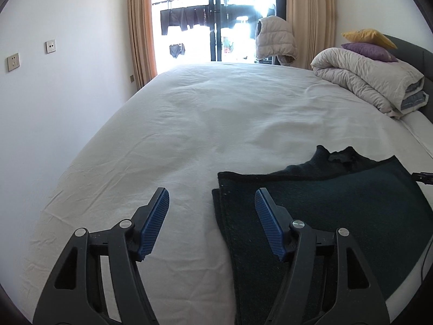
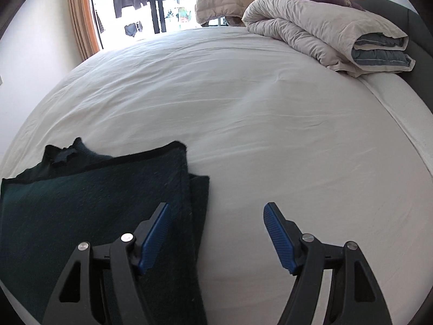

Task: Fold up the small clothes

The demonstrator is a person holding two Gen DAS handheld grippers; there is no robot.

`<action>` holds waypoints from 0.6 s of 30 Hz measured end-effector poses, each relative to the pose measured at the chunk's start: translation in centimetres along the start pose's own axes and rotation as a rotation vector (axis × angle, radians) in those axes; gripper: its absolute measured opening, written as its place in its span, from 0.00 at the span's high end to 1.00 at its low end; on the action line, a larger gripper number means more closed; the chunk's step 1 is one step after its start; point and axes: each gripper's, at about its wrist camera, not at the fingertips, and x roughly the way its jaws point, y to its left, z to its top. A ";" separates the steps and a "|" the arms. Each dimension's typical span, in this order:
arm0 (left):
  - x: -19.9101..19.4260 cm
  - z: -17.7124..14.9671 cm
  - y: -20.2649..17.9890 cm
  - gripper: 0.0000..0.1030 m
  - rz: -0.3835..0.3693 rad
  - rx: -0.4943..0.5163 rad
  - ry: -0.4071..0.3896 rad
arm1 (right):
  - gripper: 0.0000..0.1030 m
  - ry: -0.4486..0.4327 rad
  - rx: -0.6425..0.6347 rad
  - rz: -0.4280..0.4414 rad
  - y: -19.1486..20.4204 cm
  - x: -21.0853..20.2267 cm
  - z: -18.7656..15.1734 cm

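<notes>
A dark green knit garment lies folded over itself on the white bed sheet, its collar end at the far side. My left gripper is open and empty, hovering over the garment's left edge. In the right wrist view the same garment lies at the lower left. My right gripper is open and empty, astride the garment's right edge, its left finger over the cloth and its right finger over bare sheet.
A rolled beige duvet with a purple pillow and a yellow pillow sits at the bed's far right by the dark headboard. A white wall runs along the left. Curtains and a balcony door stand beyond the bed.
</notes>
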 end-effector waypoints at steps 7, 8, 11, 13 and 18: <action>-1.2 -4.1 0.1 0.33 0.002 -0.042 0.075 | 0.46 0.060 -0.033 0.033 1.0 -1.4 -3.9; -1.0 -4.5 0.3 0.33 -0.012 -0.056 0.094 | 0.50 0.067 -0.037 0.047 1.1 -1.6 -4.3; 0.0 -5.4 0.5 0.33 -0.052 -0.070 0.158 | 0.73 0.068 -0.042 0.082 1.2 -2.1 -5.1; -0.2 -5.8 0.6 0.33 -0.071 -0.081 0.159 | 0.81 0.061 -0.025 0.096 1.0 -2.5 -5.4; -0.7 -6.5 1.0 0.33 -0.105 -0.114 0.164 | 0.86 0.056 0.057 0.160 -0.1 -3.3 -6.2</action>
